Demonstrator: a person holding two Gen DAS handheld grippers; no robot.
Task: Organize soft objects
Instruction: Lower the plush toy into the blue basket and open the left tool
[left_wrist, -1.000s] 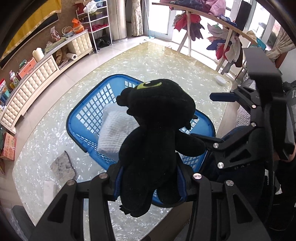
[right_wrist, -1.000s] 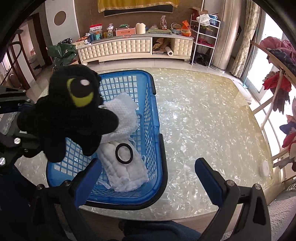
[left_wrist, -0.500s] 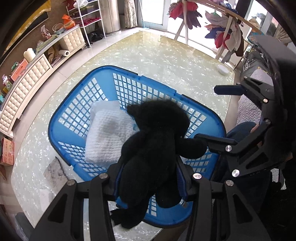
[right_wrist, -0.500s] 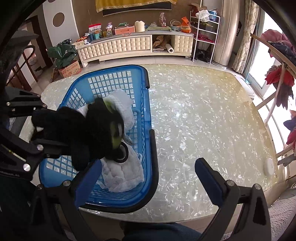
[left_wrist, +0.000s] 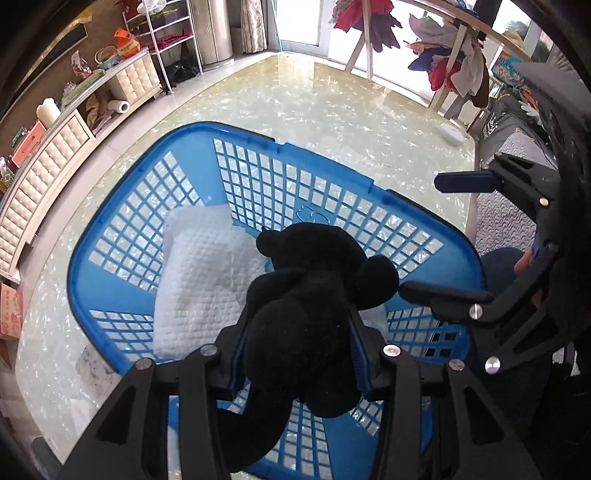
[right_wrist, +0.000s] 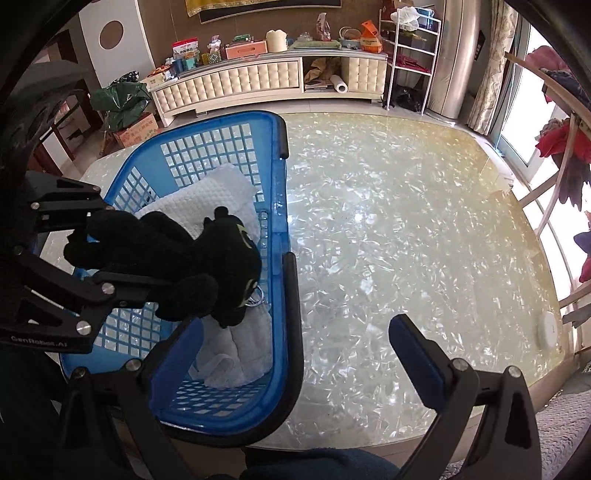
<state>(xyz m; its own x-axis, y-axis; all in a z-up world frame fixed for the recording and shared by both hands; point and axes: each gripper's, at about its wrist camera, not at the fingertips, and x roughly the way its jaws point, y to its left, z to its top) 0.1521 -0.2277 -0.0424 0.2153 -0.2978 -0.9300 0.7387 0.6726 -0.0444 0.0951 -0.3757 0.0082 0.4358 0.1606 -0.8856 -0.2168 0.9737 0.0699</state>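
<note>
Here the placing step is in hand: the left tool (left_wrist: 295, 354) is clamped on the lower body of the black plush toy (left_wrist: 314, 295), whose head hangs forward and down inside the blue basket (left_wrist: 110, 236), over the white folded towels (left_wrist: 207, 273) that already lie on the basket floor. From the right wrist view the toy (right_wrist: 207, 258) seems to be touching or just above the towels (right_wrist: 221, 199), though the contact itself is hidden under its body, so it cannot be told for certain. A small metal ring (right_wrist: 256, 297) shows beside the toy's head. The right tool (right_wrist: 295, 343) is empty, its fingers spread wide, one over the basket's near corner and the other over the pearly counter (right_wrist: 406, 221) beside it. The next move probably calls for the left tool to ease a little lower until the toy rests on the towels, then to part its fingers and draw back upward without snagging the plush or the rim (right_wrist: 284, 177). Being soft and light, the toy should settle where it is let go. No other loose soft thing shows on the counter.
</note>
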